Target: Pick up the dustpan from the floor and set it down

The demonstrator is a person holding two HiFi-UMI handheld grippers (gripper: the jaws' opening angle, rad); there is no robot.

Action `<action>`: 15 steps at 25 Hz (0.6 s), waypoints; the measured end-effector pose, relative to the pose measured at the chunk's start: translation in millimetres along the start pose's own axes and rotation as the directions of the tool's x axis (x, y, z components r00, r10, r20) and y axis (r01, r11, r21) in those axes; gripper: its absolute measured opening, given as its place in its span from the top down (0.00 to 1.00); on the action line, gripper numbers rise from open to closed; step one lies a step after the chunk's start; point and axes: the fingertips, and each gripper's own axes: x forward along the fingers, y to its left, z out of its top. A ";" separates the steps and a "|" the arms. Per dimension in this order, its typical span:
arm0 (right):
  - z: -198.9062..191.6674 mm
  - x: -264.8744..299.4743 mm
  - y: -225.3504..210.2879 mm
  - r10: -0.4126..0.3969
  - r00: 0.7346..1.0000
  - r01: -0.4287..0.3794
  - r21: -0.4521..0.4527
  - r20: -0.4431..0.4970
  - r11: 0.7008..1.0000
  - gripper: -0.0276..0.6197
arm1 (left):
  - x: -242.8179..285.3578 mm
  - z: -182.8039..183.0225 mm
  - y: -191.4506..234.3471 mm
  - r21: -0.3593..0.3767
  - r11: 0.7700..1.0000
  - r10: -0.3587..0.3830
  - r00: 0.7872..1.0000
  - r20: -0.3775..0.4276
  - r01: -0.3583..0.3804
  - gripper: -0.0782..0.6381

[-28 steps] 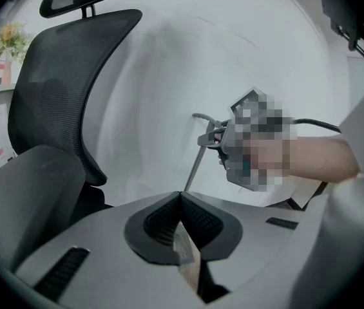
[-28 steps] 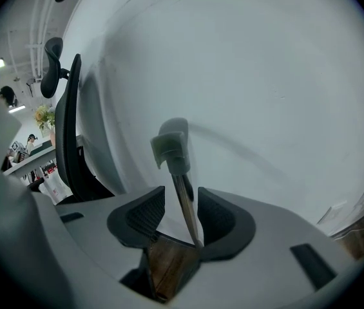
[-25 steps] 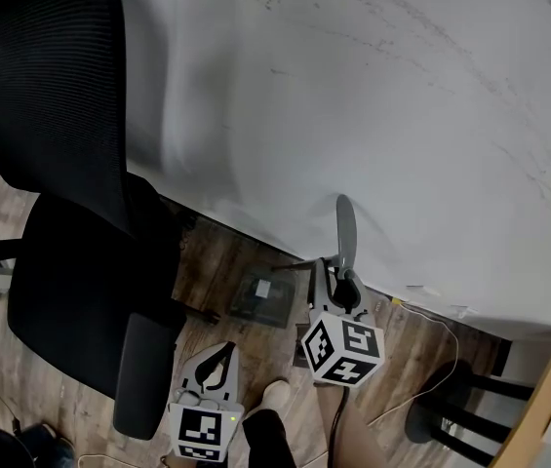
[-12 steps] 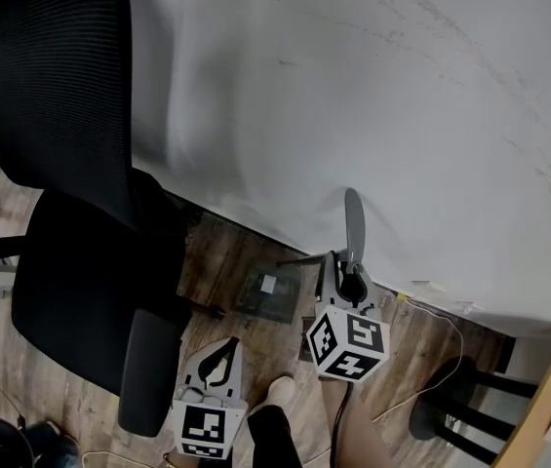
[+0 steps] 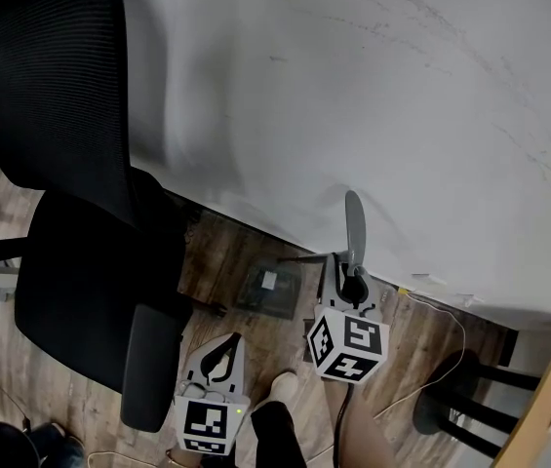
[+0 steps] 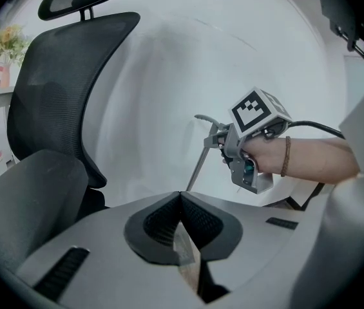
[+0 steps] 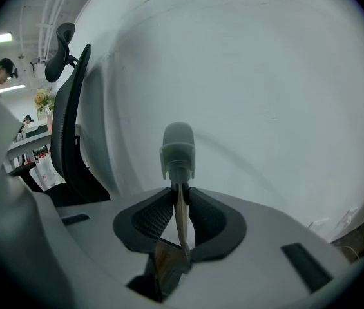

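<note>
**A:** Which way does the dustpan (image 5: 269, 293) lie from your jaws?

**B:** Its pan looks to rest on the wood floor (image 5: 218, 261), down and left of your right gripper (image 5: 346, 283). The long handle (image 7: 178, 148) slants up through those jaws, which have just been closing and now pinch it. Your left gripper (image 6: 180, 197) is closed and empty, farther off.

Black mesh office chair (image 5: 80, 291) at left; tall backrest (image 5: 51, 76), armrest (image 5: 148, 364) nearest the camera. White wall (image 5: 373, 86) fills the upper field and meets the wood-plank floor (image 5: 212, 256) behind the chair. Thin white cable (image 5: 461, 344) loops on the floor at right, beside a black round stand base (image 5: 446, 403). Pale wooden edge (image 5: 548, 398) in the lower right corner.
</note>
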 end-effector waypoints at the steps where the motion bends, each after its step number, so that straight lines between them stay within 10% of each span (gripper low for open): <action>1: -0.1 -3.0 -0.2 0.001 1.000 -0.001 -0.001 -0.001 1.000 0.81 | -0.3 1.5 -1.4 -0.002 1.000 -0.002 1.000 0.002 0.002 0.87; 15: 32.7 -69.1 -3.7 0.017 0.999 -0.016 -0.023 0.037 1.000 0.81 | -30.6 55.7 -21.9 0.059 0.998 -0.018 0.999 0.046 0.015 0.87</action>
